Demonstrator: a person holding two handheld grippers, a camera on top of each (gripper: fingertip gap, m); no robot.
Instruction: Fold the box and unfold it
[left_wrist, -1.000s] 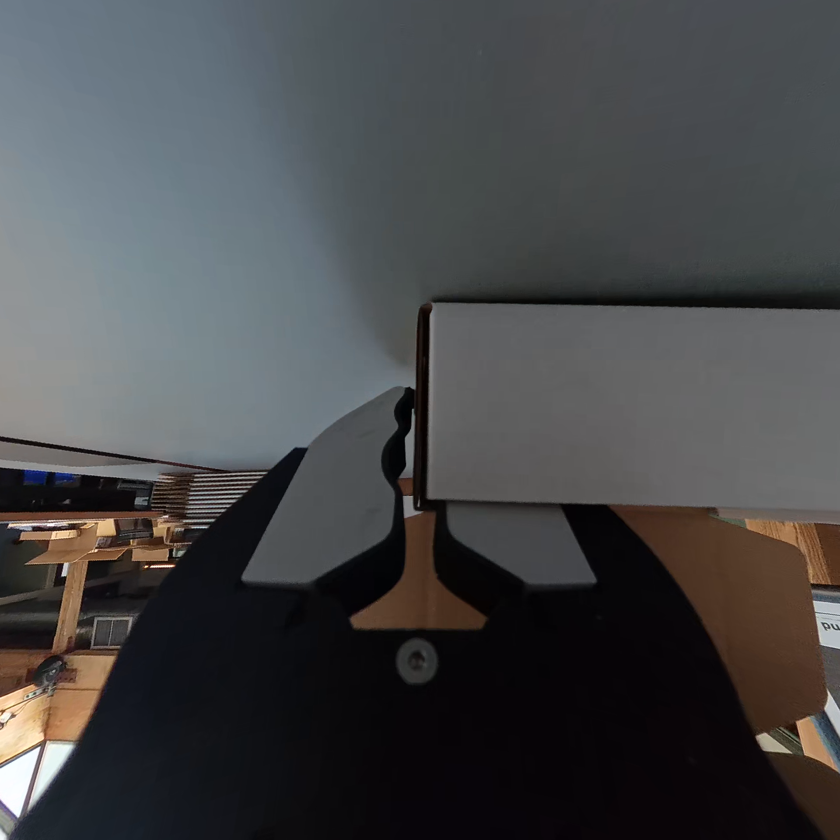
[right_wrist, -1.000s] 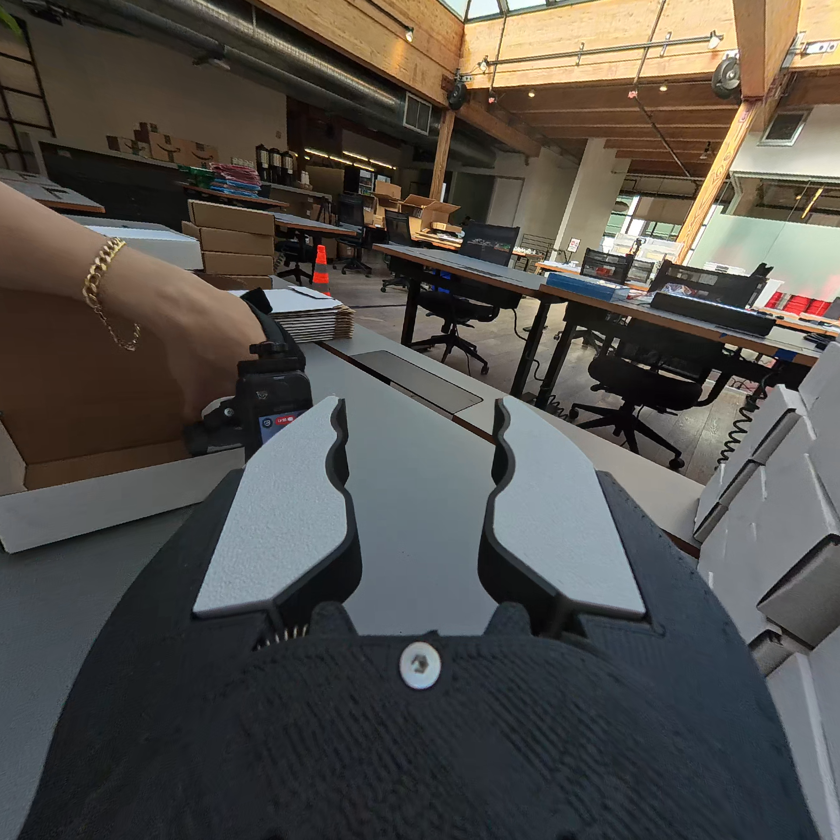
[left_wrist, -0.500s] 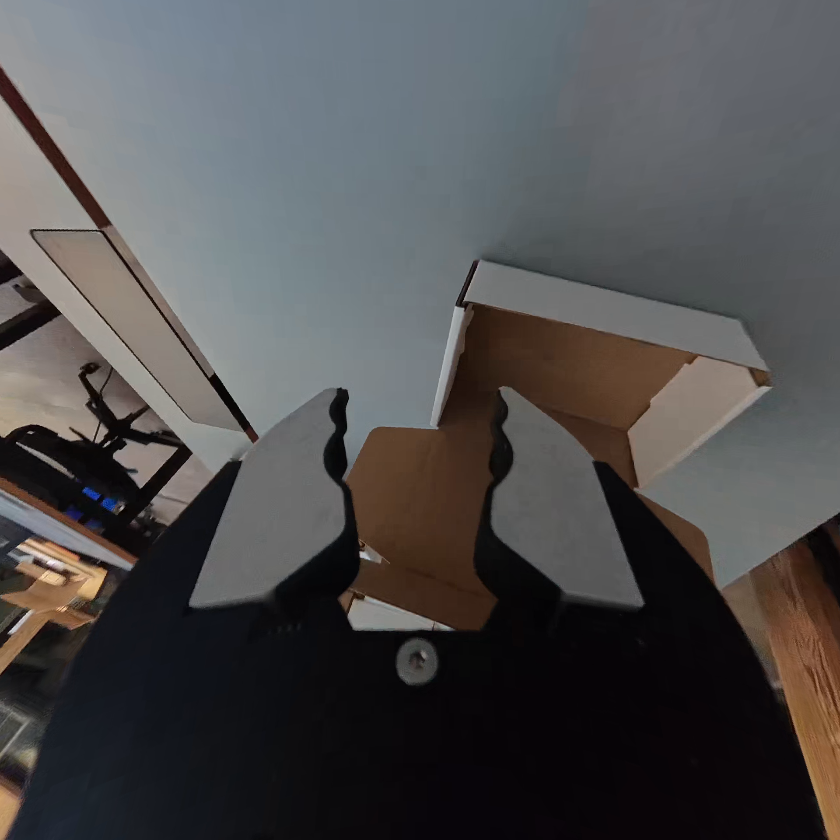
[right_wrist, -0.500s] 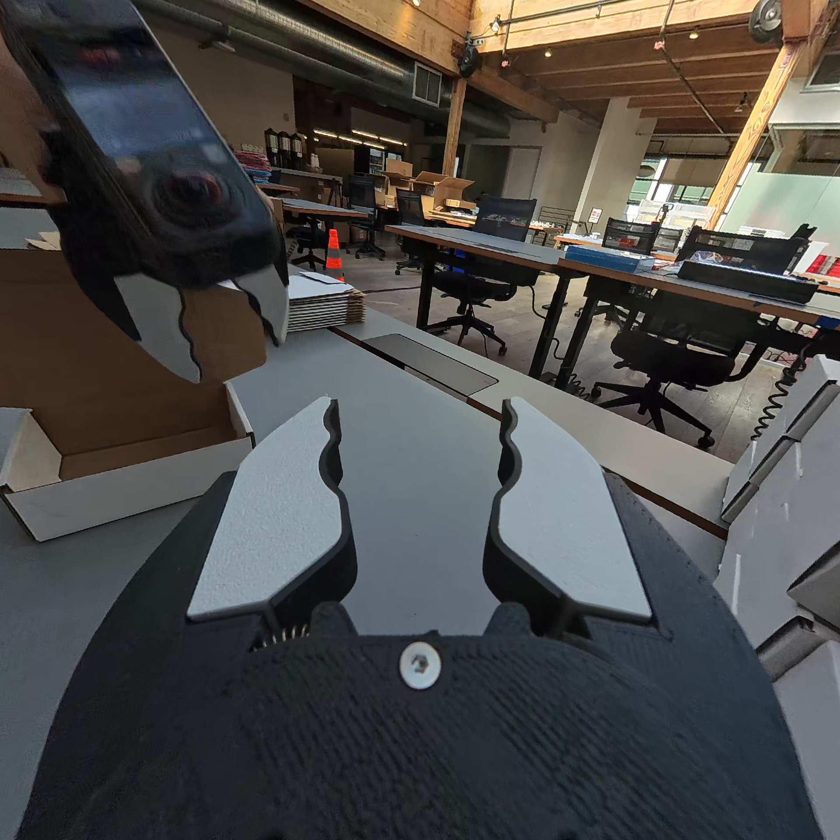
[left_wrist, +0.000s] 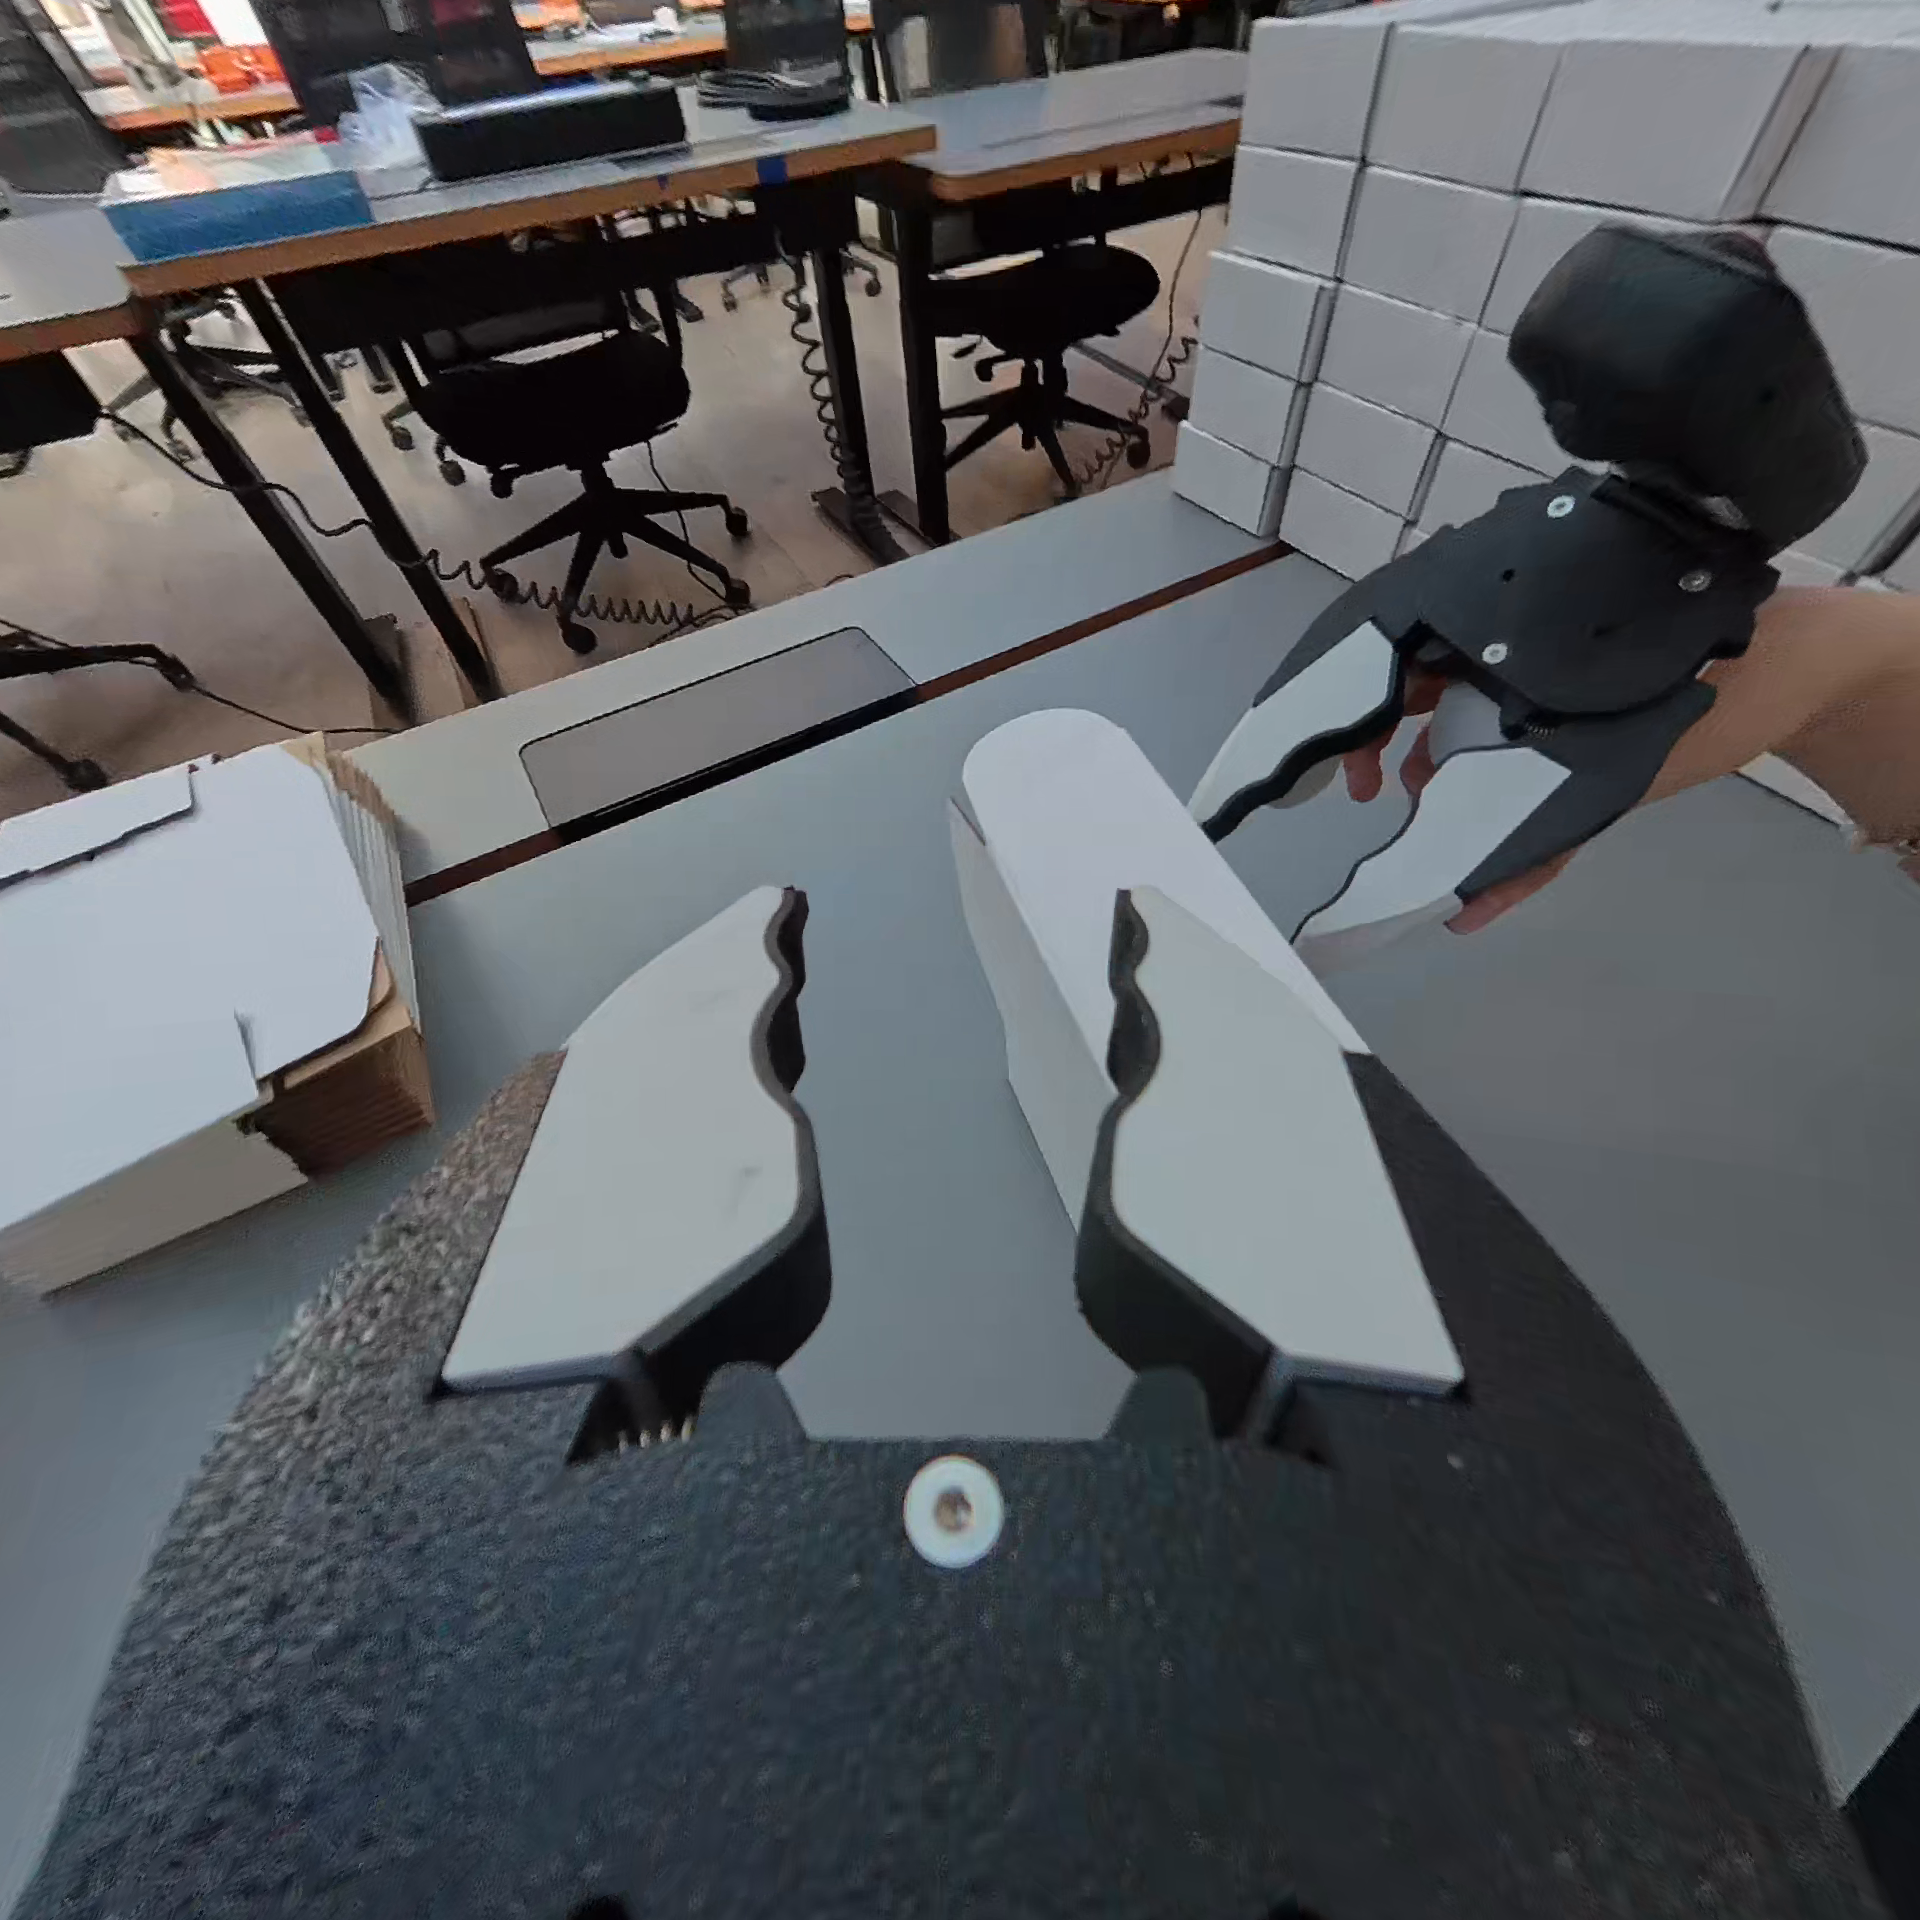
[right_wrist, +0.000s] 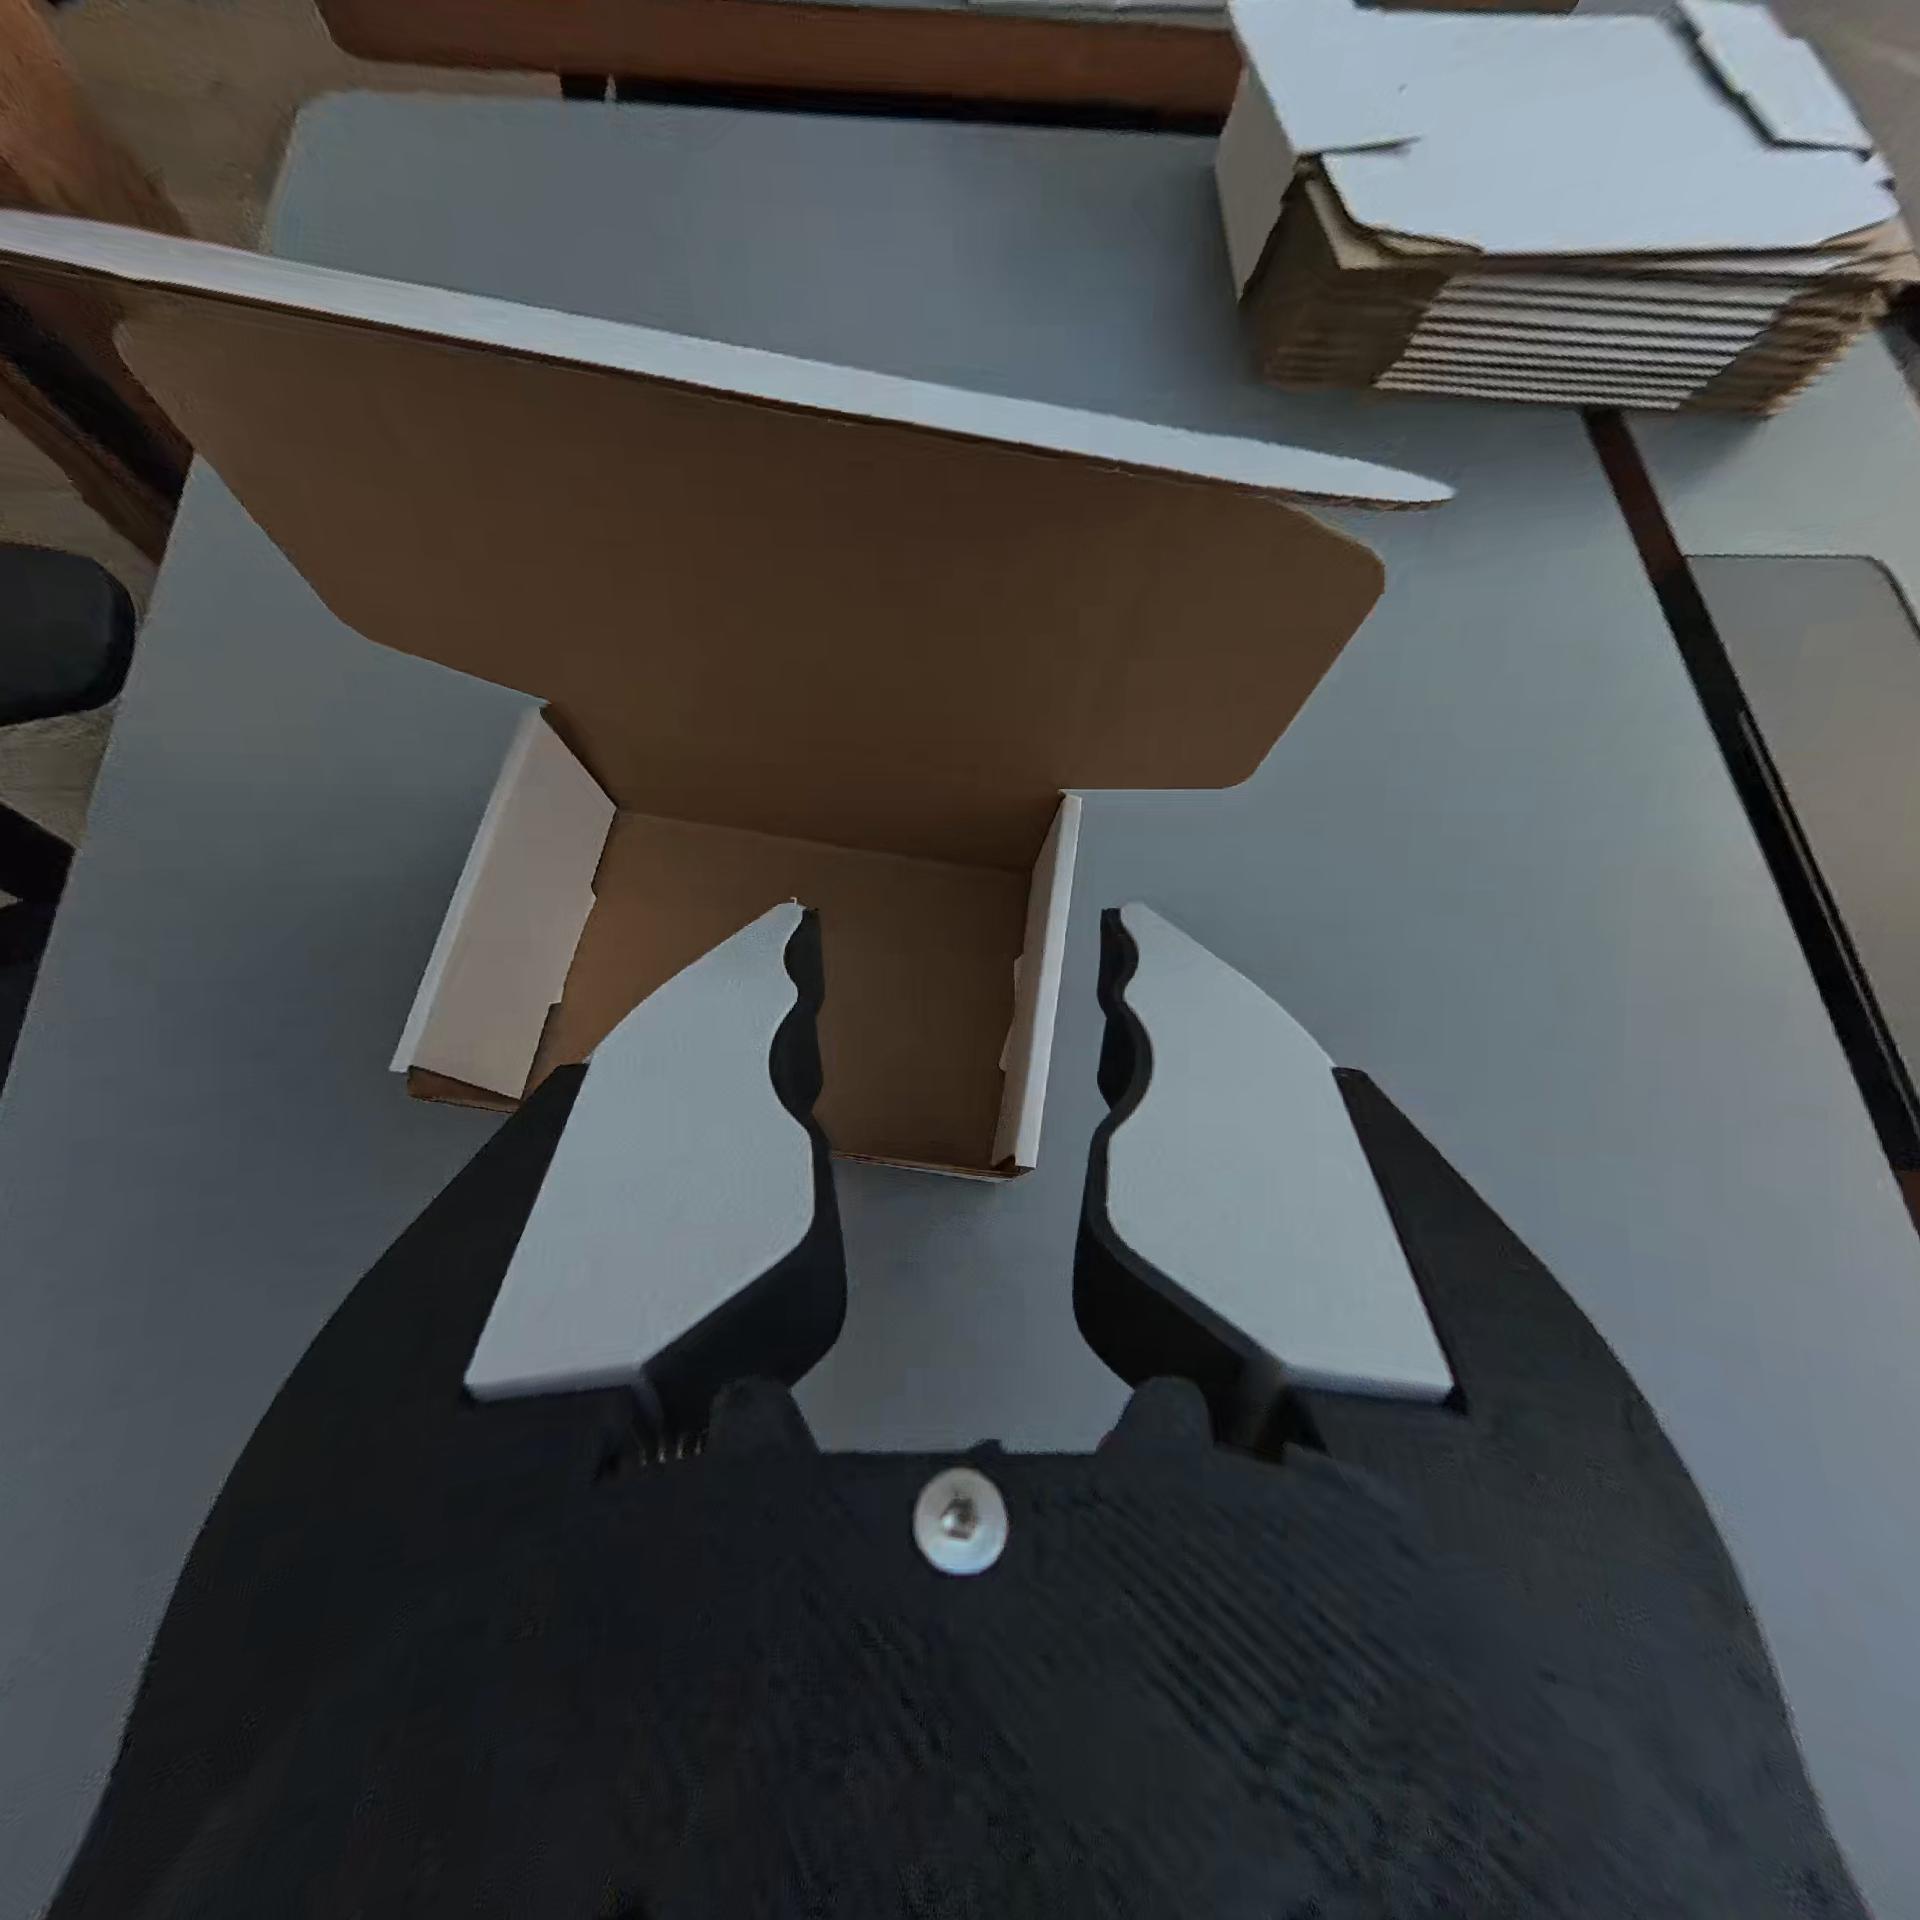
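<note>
On the grey worktop (right_wrist: 1455, 935) we are hovering both tongs, left (left_wrist: 956, 914) and right (right_wrist: 961, 920), released and empty, over the half-folded box (right_wrist: 790, 644).

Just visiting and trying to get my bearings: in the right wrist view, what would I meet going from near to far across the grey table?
Open right hand-held gripper → box, tray open at its near side → its raised lid → stack of flat cardboard blanks, far right.
</note>
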